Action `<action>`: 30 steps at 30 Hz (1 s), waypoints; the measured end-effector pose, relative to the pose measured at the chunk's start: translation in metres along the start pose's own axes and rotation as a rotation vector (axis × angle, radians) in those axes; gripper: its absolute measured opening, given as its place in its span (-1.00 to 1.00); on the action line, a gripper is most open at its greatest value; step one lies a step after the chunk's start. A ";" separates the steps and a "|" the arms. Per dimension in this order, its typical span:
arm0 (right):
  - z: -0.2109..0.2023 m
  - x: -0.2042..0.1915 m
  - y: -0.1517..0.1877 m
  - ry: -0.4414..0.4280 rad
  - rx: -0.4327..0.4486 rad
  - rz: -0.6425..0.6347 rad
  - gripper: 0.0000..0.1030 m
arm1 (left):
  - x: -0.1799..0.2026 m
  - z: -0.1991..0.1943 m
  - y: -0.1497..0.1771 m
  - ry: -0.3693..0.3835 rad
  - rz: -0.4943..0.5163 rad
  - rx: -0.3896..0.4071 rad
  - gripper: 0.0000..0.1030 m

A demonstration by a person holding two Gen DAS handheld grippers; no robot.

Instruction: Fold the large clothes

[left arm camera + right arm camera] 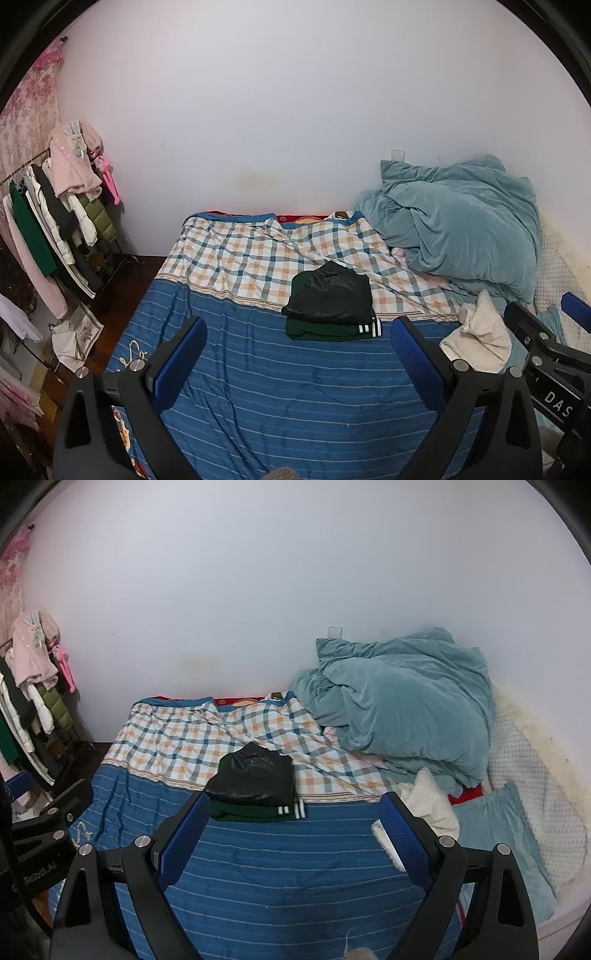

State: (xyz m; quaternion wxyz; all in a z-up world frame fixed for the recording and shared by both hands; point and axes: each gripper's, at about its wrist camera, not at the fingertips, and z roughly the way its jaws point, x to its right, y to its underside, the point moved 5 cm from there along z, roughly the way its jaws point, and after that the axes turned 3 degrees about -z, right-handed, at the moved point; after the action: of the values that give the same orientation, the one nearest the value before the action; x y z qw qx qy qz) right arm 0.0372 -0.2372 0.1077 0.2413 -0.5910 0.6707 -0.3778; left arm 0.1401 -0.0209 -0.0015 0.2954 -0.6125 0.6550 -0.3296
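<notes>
A pale, bare wall [258, 110] fills the upper half of both views, and below it you are facing a bed [295, 387] covered in a blue striped sheet with a plaid blanket [258, 258] spread across its far part.

At the centre of the left wrist frame, right where stripes meet plaid, your folded stack sits: a shiny black garment [332, 293] folded into a neat, slightly crinkled rectangle, lying on top of a dark green garment [321, 330] whose white-striped cuff shows at the stack's lower right edge. In the right wrist frame the same black piece [253, 777] and green piece [243, 812] sit just above your left blue finger.

To the right of the stack lies a cream fleece garment [480, 339], rumpled and unfolded. Behind it, in the right of the frame, a teal duvet [461, 229] is heaped against the wall. A clothes rack [55, 221] full of coats stands at the left edge.

Your left gripper [299, 350] has its jaws spread wide with nothing between them; your right gripper [291, 829] is likewise released and empty.
</notes>
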 end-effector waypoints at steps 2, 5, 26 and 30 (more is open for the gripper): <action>0.002 -0.001 0.001 0.014 -0.006 -0.016 0.83 | 0.000 0.000 0.000 -0.003 0.000 0.002 0.97; 0.005 -0.003 0.004 -0.001 -0.019 -0.023 0.83 | 0.000 0.000 0.001 -0.004 0.001 0.003 0.97; 0.005 -0.005 0.001 -0.019 -0.015 -0.013 0.84 | -0.002 -0.002 0.003 -0.009 0.003 0.011 0.97; 0.005 -0.006 0.002 -0.021 -0.017 -0.012 0.84 | 0.000 -0.002 0.005 -0.011 0.000 0.014 0.97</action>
State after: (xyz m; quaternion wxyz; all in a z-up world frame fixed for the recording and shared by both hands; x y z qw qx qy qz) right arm 0.0408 -0.2323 0.1029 0.2412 -0.6008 0.6678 -0.3673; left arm 0.1356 -0.0206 -0.0039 0.3033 -0.6120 0.6511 -0.3309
